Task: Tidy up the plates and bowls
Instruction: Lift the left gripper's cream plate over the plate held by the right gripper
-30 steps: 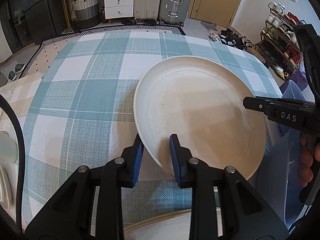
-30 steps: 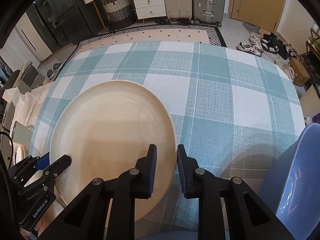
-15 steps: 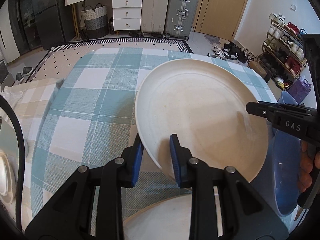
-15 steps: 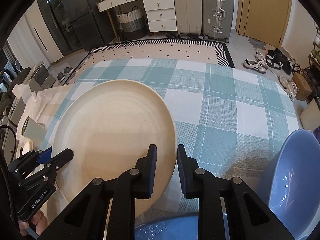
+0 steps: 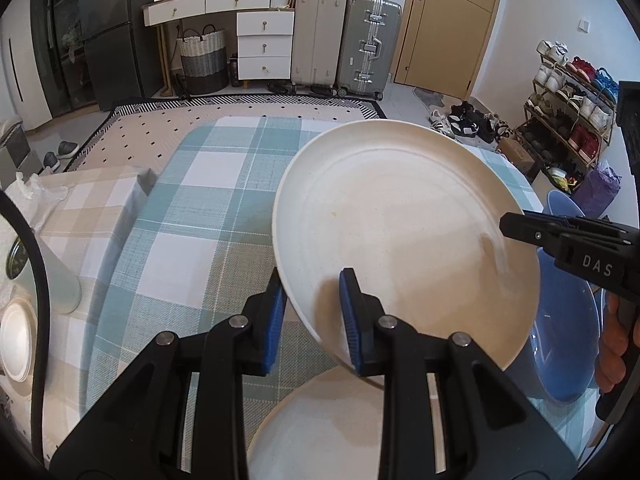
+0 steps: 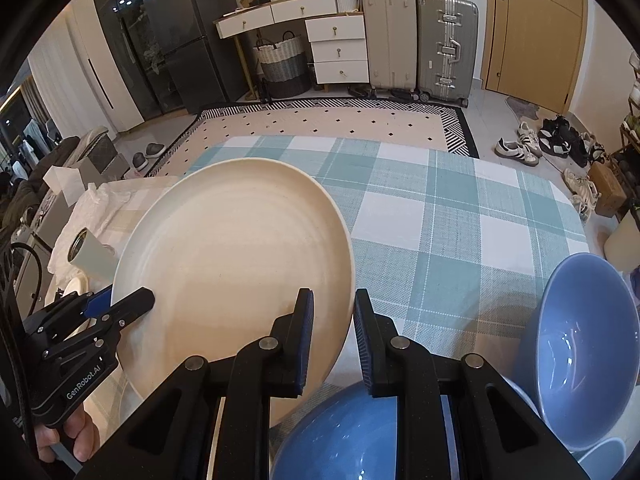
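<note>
Above the teal plaid tablecloth, both hand-held grippers clamp opposite rims of 1 round, cream, tilted plate.

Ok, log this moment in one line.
left gripper: shut on cream plate | right gripper: shut on same plate | plate clear of table

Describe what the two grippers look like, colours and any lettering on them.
Both are black plastic with triangular cut-out fingers, silver pivot bolts and ribbed blue pads. The left gripper reads "GenRobot.AI" on its side; the right gripper reads "DAS". A black cable loops beside the left one. No sleeves show.
</note>
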Tool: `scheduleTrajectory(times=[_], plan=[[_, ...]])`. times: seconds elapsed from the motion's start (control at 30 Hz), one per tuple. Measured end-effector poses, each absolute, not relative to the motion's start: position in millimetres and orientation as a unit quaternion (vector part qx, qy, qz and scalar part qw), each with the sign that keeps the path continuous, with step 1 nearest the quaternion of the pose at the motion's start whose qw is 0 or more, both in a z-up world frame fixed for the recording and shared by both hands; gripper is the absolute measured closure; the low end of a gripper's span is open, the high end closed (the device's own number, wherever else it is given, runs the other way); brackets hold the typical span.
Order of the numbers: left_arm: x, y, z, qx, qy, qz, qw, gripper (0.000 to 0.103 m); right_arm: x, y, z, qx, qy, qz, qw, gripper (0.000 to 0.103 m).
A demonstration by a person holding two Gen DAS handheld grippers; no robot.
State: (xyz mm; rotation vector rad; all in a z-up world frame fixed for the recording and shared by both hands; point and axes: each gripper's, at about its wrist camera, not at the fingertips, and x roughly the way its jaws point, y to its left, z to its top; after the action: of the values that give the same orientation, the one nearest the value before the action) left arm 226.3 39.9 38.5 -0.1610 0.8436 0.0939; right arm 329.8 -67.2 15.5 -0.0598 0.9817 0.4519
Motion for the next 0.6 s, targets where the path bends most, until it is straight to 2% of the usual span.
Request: scheduleTrajectory(times=[0.6], plan=[[163.5, 34.7, 65.3, -0.077, 0.392, 0.05, 0.916, 0.08, 277.7, -67.3, 34.8, -0.021, 0.444, 0.238, 0.864, 0.082]])
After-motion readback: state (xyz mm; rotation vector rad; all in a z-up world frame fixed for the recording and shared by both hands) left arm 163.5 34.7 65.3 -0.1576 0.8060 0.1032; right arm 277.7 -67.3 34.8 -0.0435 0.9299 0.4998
